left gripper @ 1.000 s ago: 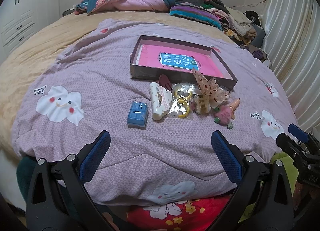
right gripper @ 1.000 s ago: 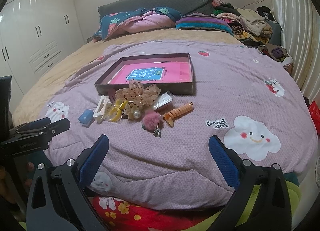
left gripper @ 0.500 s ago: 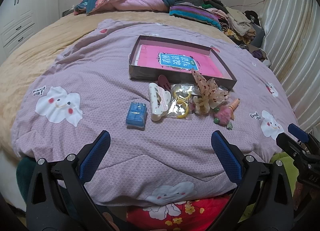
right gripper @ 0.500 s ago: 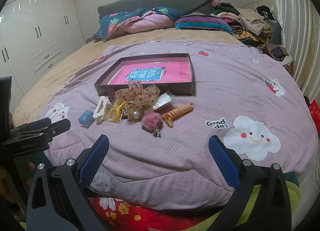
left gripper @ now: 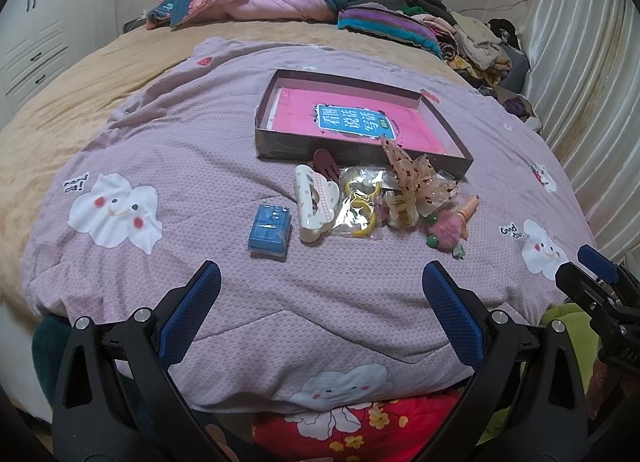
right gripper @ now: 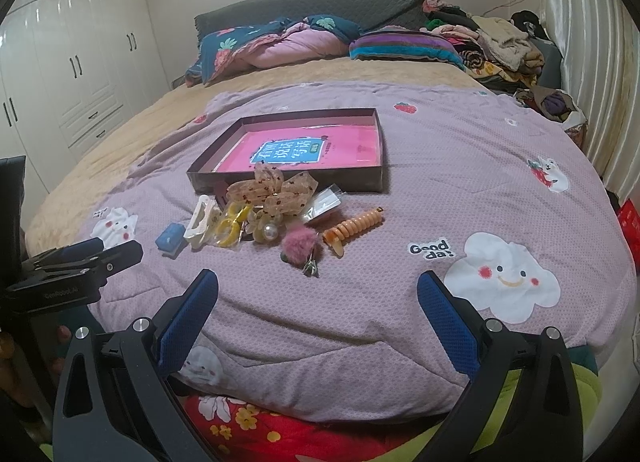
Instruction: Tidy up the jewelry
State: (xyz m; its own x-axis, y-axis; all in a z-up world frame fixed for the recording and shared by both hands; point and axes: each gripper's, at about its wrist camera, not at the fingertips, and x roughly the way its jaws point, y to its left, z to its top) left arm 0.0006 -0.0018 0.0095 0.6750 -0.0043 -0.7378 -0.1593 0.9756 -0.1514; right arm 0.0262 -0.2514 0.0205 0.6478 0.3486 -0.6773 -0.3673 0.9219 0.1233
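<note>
Left tool (left gripper: 320, 282): jaws spread wide, holding nothing, above the near edge of the lilac cloud-print quilt (left gripper: 180, 166). Right tool (right gripper: 318, 288): likewise wide open and empty. The jewelry pile lies on the quilt against the near wall of the shallow dark cardboard tray (left gripper: 456, 140): blue rectangular box (left gripper: 269, 227), cream claw clip (left gripper: 314, 202), bagged yellow rings (left gripper: 360, 202), possibly earrings, sheer dotted bow (left gripper: 420, 178), pink pompom (right gripper: 298, 246), orange spiral clip (right gripper: 354, 228).

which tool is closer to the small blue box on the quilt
Left. The left tool sits just short of the small blue rectangular box, both open; the right tool is further right, facing the pompom.
</note>
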